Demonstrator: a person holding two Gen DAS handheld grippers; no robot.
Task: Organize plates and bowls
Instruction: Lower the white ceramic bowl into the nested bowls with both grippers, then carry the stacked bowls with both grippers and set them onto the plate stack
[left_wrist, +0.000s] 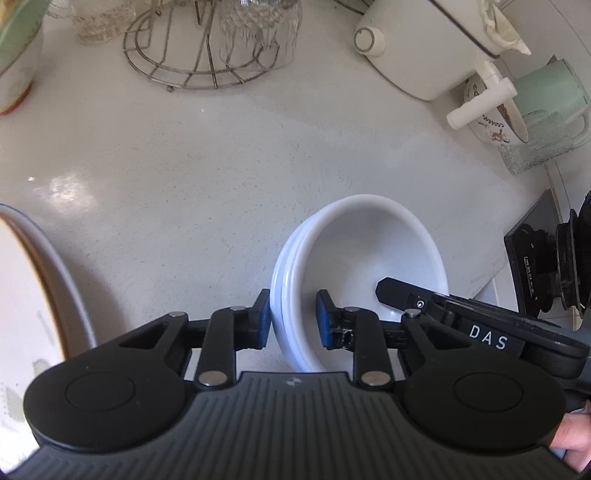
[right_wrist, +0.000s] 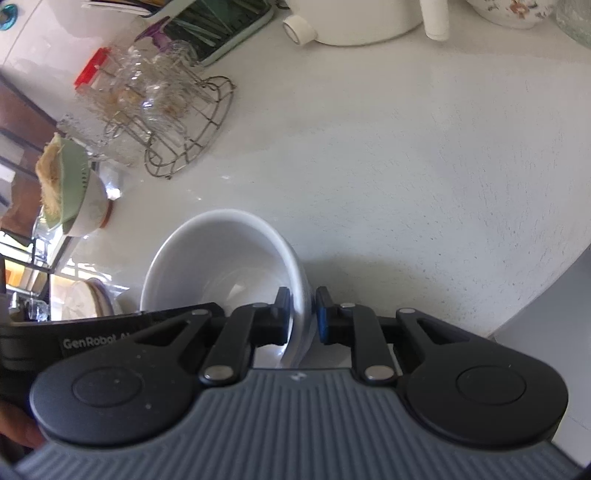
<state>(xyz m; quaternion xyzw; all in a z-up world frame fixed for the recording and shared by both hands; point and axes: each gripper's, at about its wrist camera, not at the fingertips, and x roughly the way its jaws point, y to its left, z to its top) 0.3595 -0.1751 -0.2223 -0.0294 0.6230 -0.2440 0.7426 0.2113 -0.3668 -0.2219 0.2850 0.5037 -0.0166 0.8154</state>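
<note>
Now both grippers pinch the stack of white bowls (left_wrist: 362, 266) over the bench (left_wrist: 221, 166): left gripper (left_wrist: 291, 317) on its left rim, right gripper (right_wrist: 301, 314) opposite. Keep both sets of fingers clamped and level so the bowls stay nested.

This is a home kitchen. A pale speckled worktop (left_wrist: 221, 155) carries a wire rack (left_wrist: 201, 55) of upturned glasses, a white appliance (left_wrist: 417, 48), a mint-green jug (left_wrist: 550, 92) and a floral bowl (left_wrist: 495, 125).

Stacked bowls (left_wrist: 369, 258) on counter (left_wrist: 221, 166), wire rack (left_wrist: 199, 66) behind
</note>
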